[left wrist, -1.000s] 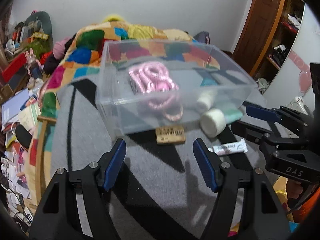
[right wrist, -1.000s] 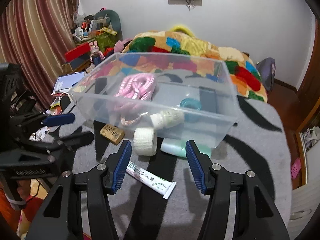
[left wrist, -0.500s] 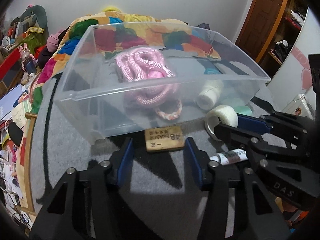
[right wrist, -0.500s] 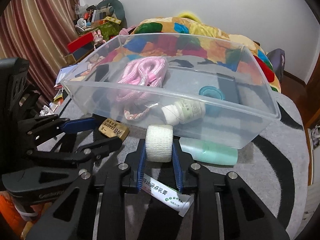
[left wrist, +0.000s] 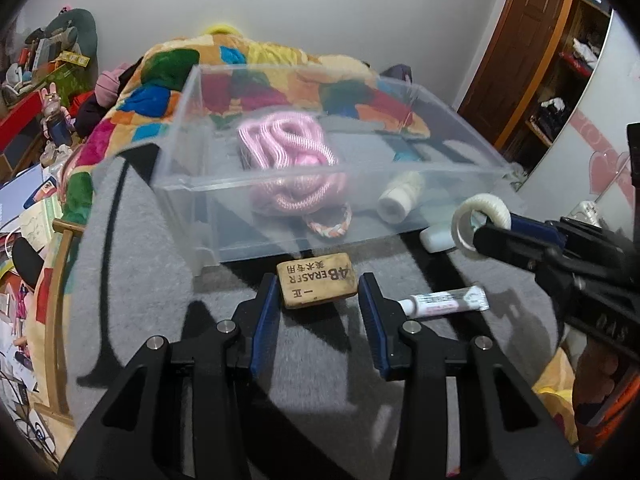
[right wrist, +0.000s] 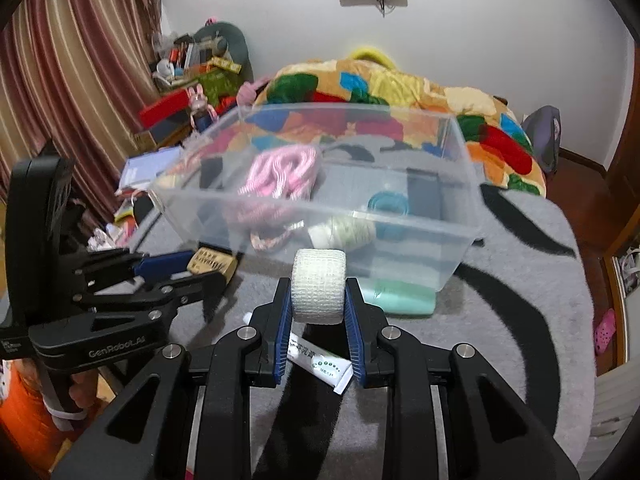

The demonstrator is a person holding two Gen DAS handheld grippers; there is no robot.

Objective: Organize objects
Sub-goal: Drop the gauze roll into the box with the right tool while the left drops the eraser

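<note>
A clear plastic bin point(left wrist: 320, 184) point(right wrist: 400, 224) stands on a grey rug and holds a pink rope point(left wrist: 288, 148), a white bottle point(left wrist: 400, 196) and a teal roll point(right wrist: 388, 204). My left gripper point(left wrist: 318, 292) is shut on a tan eraser point(left wrist: 316, 284) in front of the bin. My right gripper point(right wrist: 318, 300) is shut on a white bandage roll point(right wrist: 319, 286), lifted off the rug; the roll also shows in the left wrist view point(left wrist: 482, 220).
A white tube point(left wrist: 444, 300) point(right wrist: 320, 364) and a mint green bottle point(right wrist: 404, 300) lie on the rug by the bin's front. A colourful blanket point(right wrist: 400, 92) lies behind the bin. Clutter and books point(left wrist: 24, 200) sit off the rug's left edge.
My left gripper closed on the eraser. My right gripper closed on the bandage roll and lifted it off the rug.
</note>
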